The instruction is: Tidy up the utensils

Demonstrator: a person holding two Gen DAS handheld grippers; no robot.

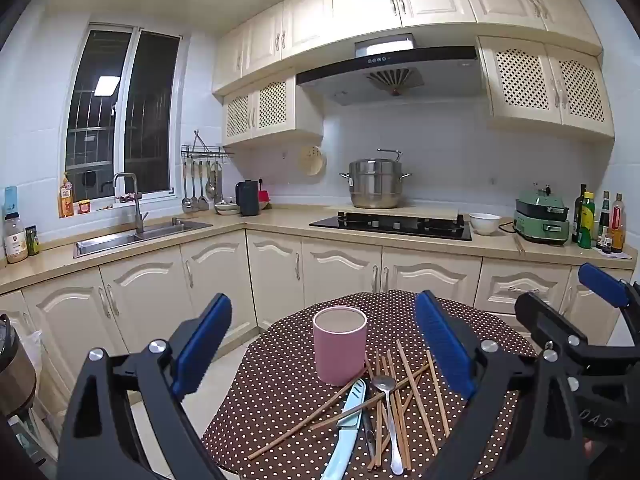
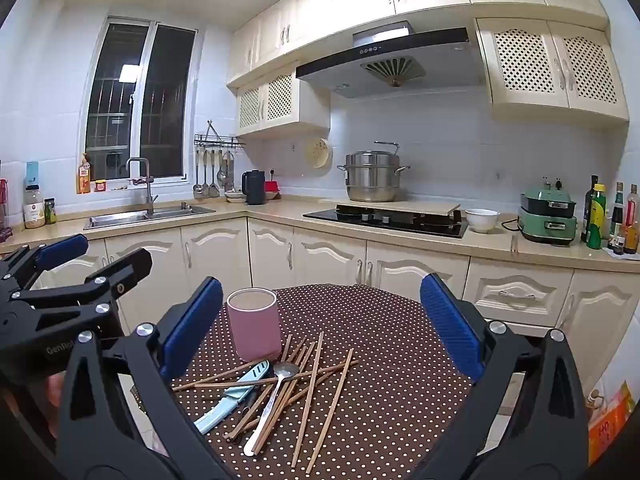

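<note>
A round worktop in a brown cloth with white dots is standing in the middle of a cream-coloured kitchen. A pink cylindrical holder is sitting upright on it, open at the top, with nothing sticking out of it. Just in front of the holder a loose heap of utensils is lying flat on the cloth: many wooden chopsticks are crossing one another at all angles, a metal spoon is lying bowl-up across them with its handle pointing toward the camera, and a pale blue knife is lying at the left edge of the heap, its tip close to the foot of the holder. A thin dark utensil is lying between knife and spoon, too small to name.

The left gripper is hovering above the near side of the worktop, its blue-padded fingers standing wide apart with nothing between them. The right gripper is hanging just beside it, also above the heap, its fingers likewise spread wide and holding nothing. Each gripper is showing at the edge of the other's view.

Behind the worktop a sink, a black hob and a steel steamer pot are standing along the kitchen's far side
</note>
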